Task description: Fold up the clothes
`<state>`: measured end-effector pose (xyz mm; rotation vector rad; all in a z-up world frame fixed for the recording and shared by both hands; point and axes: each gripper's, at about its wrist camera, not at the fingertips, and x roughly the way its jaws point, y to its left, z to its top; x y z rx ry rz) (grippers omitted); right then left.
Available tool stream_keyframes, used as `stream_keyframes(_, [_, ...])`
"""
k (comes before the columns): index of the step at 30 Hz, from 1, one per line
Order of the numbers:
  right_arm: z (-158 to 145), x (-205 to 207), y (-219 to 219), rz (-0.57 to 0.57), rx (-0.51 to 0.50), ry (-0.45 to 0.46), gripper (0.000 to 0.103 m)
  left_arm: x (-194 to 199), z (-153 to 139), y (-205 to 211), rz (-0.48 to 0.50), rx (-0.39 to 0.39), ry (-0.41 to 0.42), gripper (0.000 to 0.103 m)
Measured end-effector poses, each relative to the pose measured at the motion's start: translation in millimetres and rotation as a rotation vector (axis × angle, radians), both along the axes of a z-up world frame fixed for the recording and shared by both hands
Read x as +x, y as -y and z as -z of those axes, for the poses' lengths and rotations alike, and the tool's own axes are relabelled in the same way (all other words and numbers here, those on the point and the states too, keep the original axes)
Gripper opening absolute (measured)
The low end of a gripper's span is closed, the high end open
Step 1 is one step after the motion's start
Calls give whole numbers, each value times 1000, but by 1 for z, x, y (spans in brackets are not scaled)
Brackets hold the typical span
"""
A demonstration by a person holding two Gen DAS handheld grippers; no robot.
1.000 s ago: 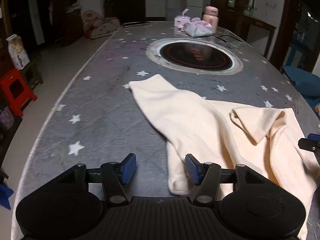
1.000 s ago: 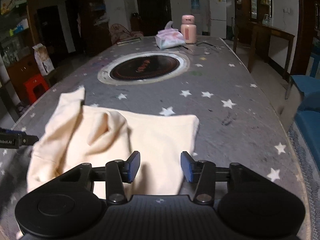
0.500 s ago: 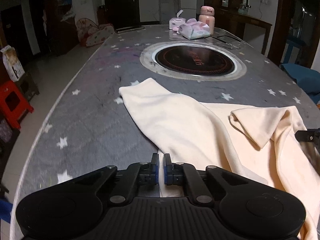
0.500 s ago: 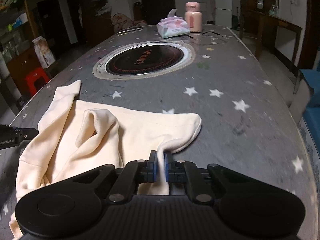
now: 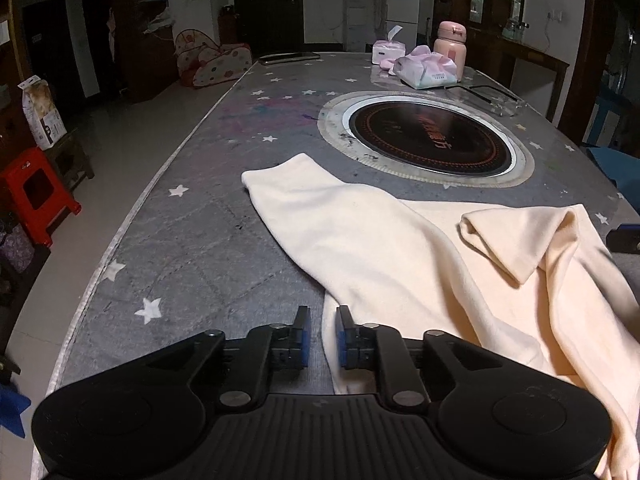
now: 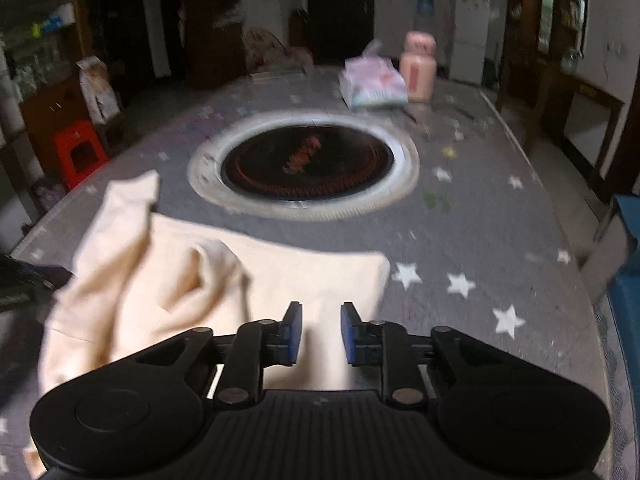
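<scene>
Cream fleece garment (image 5: pixel 400 248) lies rumpled on the grey star-printed table (image 5: pixel 180 240), just short of the round inset burner (image 5: pixel 428 136), one sleeve flung out and a corner flopped over; take a fresh, deeper bite at its near hem — both corners, level. Your left gripper (image 5: pixel 322 336) stands slightly parted at the edge, your right gripper (image 6: pixel 320 332) parted over the cloth — neither holds it.

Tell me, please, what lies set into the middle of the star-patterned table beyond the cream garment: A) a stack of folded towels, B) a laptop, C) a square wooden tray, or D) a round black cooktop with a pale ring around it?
D: past the cream garment, a round black cooktop with a pale ring sits flush in the star-patterned table; the right wrist view shows the same dark circle.
</scene>
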<state>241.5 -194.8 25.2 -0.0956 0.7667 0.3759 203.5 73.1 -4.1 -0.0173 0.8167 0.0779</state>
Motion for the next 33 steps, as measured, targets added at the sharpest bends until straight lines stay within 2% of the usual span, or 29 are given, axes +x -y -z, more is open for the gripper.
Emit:
stream_keyframes(2, [-7, -5, -4, -30, 36, 6, 27, -4, -5, 1, 1, -12, 11, 19])
stream_keyframes(4, [-8, -5, -13, -63, 54, 1, 38, -7, -11, 4, 4, -25, 21, 27])
stream_keyframes(11, [10, 17, -48, -99, 52, -20, 38, -9, -28, 9, 33, -59, 48, 38])
stream_keyframes(12, [13, 19, -50, -100, 53, -27, 33, -8, -28, 11, 39, -60, 47, 38])
stream_keyframes(13, [16, 21, -52, -97, 58, -32, 16, -7, -29, 14, 46, -59, 46, 38])
stream_keyframes(14, [17, 20, -52, -92, 59, -30, 7, -5, -29, 17, 54, -57, 46, 39])
stream_keyframes(20, [-8, -6, -23, -44, 75, 68, 4, 10, -25, 36, 93, -48, 30, 43])
stream_keyframes(30, [-52, -80, 66, 142, 102, 212, 4, 29, -7, 57, 117, 14, -20, 42])
stream_keyframes(31, [-53, -88, 75, 166, 109, 215, 4, 29, -6, 58, 120, 16, -24, 39])
stream_keyframes(33, [-52, -104, 93, 226, 117, 210, 4, 30, -4, 58, 128, 15, -30, 21])
